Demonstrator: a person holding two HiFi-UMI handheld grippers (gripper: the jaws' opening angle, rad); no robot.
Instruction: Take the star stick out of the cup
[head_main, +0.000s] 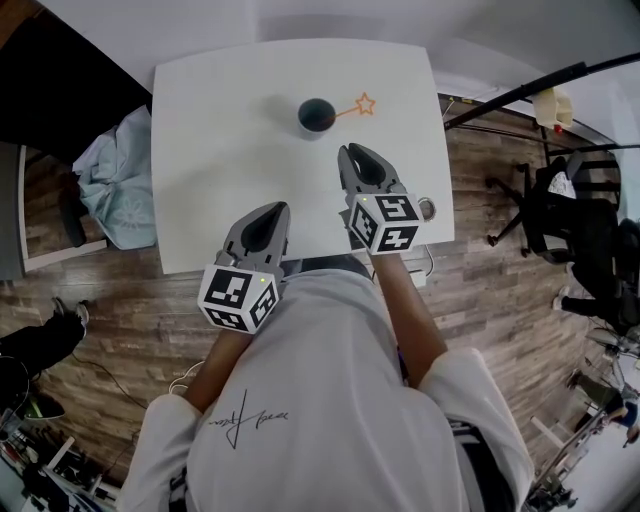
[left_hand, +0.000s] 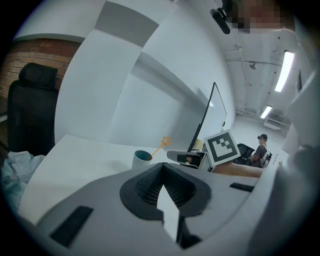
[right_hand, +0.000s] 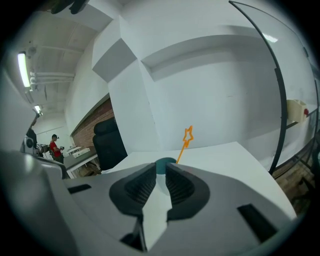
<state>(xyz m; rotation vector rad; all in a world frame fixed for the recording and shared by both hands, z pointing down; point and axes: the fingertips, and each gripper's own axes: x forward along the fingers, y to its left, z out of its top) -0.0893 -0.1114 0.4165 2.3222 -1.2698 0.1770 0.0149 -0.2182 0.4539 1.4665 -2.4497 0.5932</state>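
A dark teal cup (head_main: 316, 115) stands on the white table (head_main: 220, 120), toward its far side. An orange stick leans out of it to the right, topped by an outlined star (head_main: 365, 103). My right gripper (head_main: 352, 151) hovers just short of the cup, a little to its right. Its jaws stand slightly apart and open, with nothing between them. In the right gripper view the cup (right_hand: 165, 161) shows through the gap of the right gripper (right_hand: 160, 167), with the star (right_hand: 188, 134) above it. My left gripper (head_main: 271, 211) hangs back near the table's front edge; the left gripper (left_hand: 163, 164) is shut and empty.
A light blue cloth (head_main: 115, 185) lies on a seat left of the table. A black office chair (head_main: 560, 200) stands at the right, and a black pole (head_main: 520, 90) slants past the table's far right corner. The table's front edge is under my arms.
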